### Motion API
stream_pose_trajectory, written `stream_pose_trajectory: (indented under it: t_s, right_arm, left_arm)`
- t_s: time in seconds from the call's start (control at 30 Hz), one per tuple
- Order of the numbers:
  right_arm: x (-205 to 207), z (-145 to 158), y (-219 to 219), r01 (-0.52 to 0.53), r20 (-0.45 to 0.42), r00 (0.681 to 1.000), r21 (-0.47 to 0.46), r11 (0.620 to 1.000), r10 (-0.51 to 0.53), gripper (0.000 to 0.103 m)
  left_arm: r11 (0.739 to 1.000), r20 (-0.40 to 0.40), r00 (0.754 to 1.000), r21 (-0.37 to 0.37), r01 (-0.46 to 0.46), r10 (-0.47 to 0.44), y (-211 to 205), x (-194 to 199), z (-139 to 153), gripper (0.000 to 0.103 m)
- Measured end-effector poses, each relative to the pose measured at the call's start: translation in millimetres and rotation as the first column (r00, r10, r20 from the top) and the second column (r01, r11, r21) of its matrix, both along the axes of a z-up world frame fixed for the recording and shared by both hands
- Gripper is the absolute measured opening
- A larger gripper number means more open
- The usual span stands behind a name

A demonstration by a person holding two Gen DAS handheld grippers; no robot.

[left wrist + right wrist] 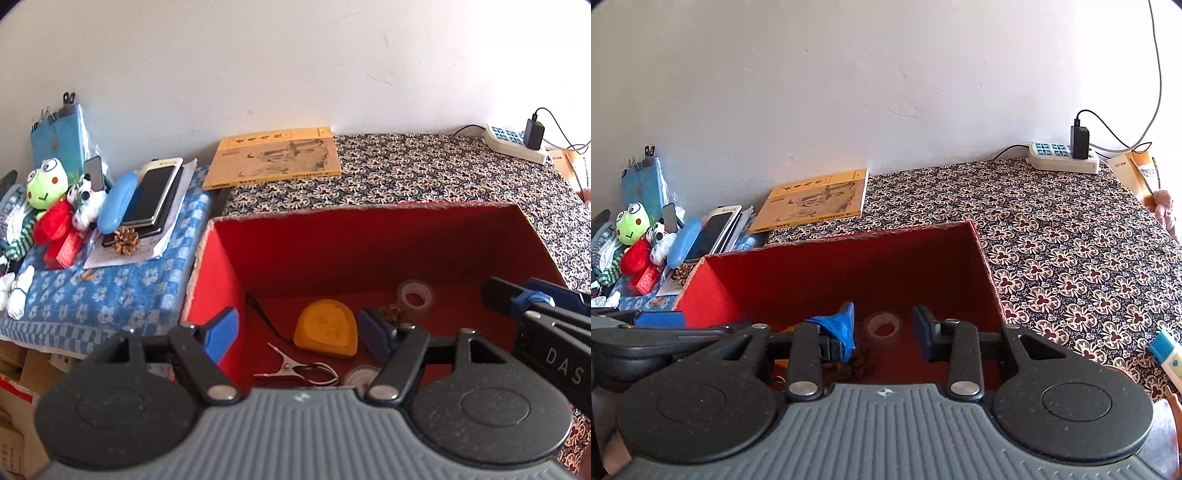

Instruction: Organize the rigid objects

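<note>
Nearest the lens, the left claw (pixel 301 334) hangs spread wide and empty over the near edge of the red box (pixel 221 266), its left finger outside the box's left wall and its right finger inside. To the far left, on a blue checked cloth (pixel 110 302), sit a green frog plush (pixel 46 184), a blue case (pixel 118 203), a stack of dark phones (pixel 155 199) on papers and a pine cone (pixel 126 240), all crowded together. Behind the box a yellow book (pixel 275 157) lies flat by the wall, partly on the flowered cloth (pixel 443 173) covering the surface. On the box floor, from left to right, lie a metal clip (pixel 299 369), an orange tape measure (pixel 327 328) with a thin black cord, a small toothed disc (pixel 360 376) half hidden by the claw body, a brownish lump masked by the right finger, and a clear tape roll (pixel 415 293) near the back wall. The right claw (pixel 884 330) also stands released with nothing between its fingers, poised over the tape roll; its left finger is wrapped in blue film. At the far right a white power strip (pixel 1063 157) holds a black charger (pixel 1079 142). A small white and blue item (pixel 1169 356) at the right edge is cut off and hard to identify.
</note>
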State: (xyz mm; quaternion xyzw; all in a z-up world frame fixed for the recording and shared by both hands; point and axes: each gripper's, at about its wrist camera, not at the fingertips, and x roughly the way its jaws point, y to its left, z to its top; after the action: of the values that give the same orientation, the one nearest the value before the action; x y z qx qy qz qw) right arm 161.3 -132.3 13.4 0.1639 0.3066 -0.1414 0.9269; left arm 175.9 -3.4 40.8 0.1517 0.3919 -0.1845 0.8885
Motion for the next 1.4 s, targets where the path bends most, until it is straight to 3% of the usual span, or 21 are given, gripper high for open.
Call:
stream_pose_trajectory:
  t_s: [1.4]
  right_arm:
    - [21, -24, -5, -0.024, -0.071, 0.997, 0.029, 0.999, 0.026, 0.019]
  left_arm:
    - [1.000, -0.097, 0.995, 0.026, -0.009, 0.012, -8, 20, -29, 0.072]
